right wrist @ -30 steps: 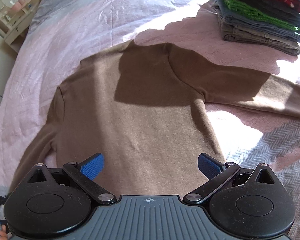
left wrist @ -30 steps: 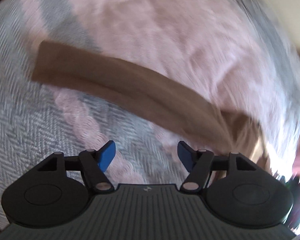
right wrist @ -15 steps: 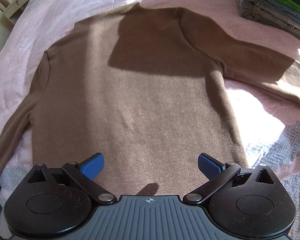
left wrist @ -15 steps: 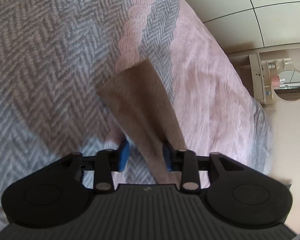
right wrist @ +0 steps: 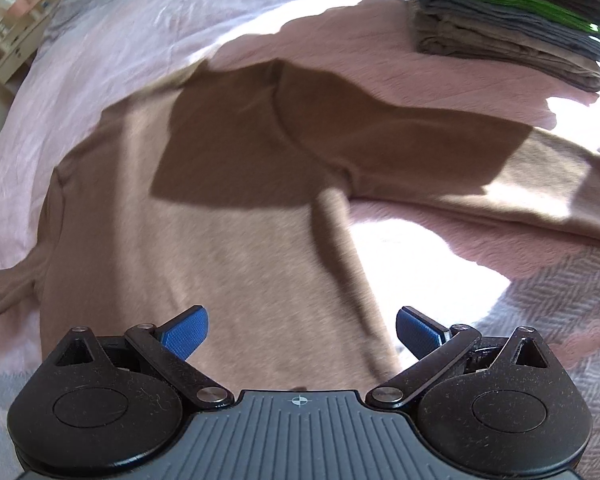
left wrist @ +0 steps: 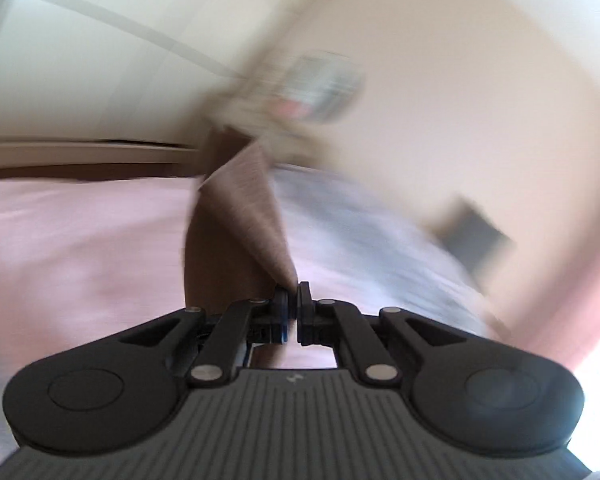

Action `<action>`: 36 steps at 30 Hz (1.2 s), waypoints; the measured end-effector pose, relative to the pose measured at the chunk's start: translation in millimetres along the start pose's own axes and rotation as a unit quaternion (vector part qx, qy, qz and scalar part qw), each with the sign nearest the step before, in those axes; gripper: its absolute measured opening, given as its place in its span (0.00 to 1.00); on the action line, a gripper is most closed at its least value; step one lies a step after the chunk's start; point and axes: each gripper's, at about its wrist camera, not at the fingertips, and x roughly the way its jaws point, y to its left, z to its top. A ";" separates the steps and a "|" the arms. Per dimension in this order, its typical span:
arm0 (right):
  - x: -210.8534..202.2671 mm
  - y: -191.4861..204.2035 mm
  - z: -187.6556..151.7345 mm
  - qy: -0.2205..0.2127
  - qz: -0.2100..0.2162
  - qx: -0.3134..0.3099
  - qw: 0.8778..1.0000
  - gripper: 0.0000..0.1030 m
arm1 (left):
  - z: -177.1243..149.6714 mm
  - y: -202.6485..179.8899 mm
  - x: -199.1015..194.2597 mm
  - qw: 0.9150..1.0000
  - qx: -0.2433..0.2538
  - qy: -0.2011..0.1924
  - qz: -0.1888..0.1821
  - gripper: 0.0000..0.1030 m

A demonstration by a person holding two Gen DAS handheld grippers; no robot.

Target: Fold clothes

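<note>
Left tool [left wrist: 292, 298] is clamped tight, its two black fingers pressed together on a fold of the brown knit long-sleeve sweater [right wrist: 228, 240]. In the left wrist view that pinched bit of brown sleeve fabric [left wrist: 240, 216] stands up off the bed in a pointed flap, right in front of the fingers. That view is pretty motion-blurred, so beyond the pink bedspread [left wrist: 80, 248] and a pale wall there isn't much to make out.

Right tool [right wrist: 298, 332] is spread wide, blue pads [right wrist: 184, 334] well apart, gripping nothing. It hangs over the near hem of the sweater; can't tell if it's touching the fabric.

The sweater itself lies flat on the bed, body spread out, neck toward the far side. One sleeve runs off to the right, the other trails off to the left edge. Half of it sits in a hard shadow, the rest in sun. A stack of folded clothes [right wrist: 508, 20] sits at the far right, apart from the sweater. A grey herringbone blanket [right wrist: 560, 300] shows at the near right.
</note>
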 end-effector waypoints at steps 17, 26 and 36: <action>0.3 -86.5 11.9 -0.031 0.121 0.181 0.975 0.99 | -183.1 -62.6 80.1 0.884 0.306 0.353 0.016 0.33; 66.9 -67.3 51.0 -0.046 0.251 0.302 0.918 0.60 | -170.8 -21.8 96.1 0.856 0.377 0.340 0.098 0.37; 112.8 -59.4 77.4 -0.062 0.210 0.304 0.927 0.08 | -179.7 6.1 115.7 0.884 0.301 0.350 0.074 0.11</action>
